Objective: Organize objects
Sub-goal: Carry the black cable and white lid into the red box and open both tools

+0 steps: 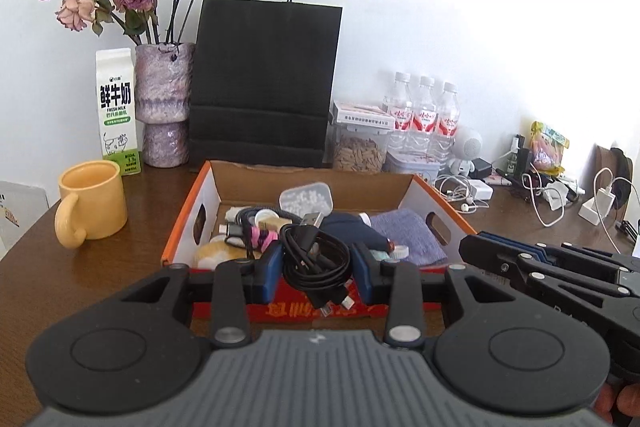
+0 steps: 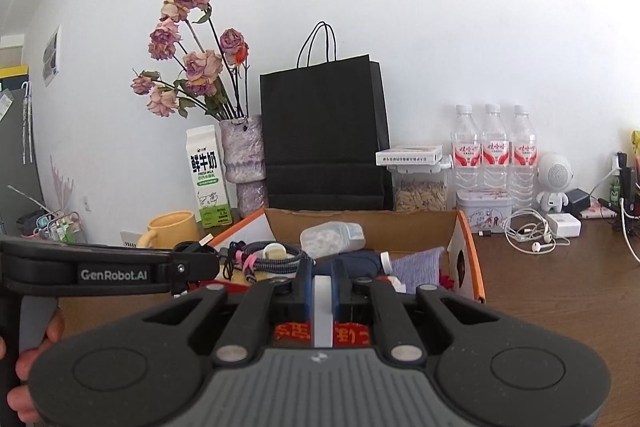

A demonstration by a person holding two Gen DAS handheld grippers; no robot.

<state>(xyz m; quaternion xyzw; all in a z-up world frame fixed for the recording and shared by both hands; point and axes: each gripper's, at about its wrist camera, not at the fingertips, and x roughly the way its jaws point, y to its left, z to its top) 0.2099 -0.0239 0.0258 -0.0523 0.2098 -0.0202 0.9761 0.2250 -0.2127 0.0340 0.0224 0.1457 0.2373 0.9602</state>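
Cardboard box [image 1: 224, 183] holds cables, purple cloth [image 1: 404, 235], pill case [image 1: 306, 201].

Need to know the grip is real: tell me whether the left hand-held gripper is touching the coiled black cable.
Touching. The left wrist view shows the left hand-held gripper with both blue pads pressed against the sides of the coiled black cable.

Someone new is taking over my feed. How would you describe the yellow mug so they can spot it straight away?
Start at the open cardboard box on the brown table, then look just outside its left wall. The yellow mug stands upright there, in front of the milk carton and the vase of dried roses. It is the only plain yellow thing on that side, with a chunky handle toward the camera.
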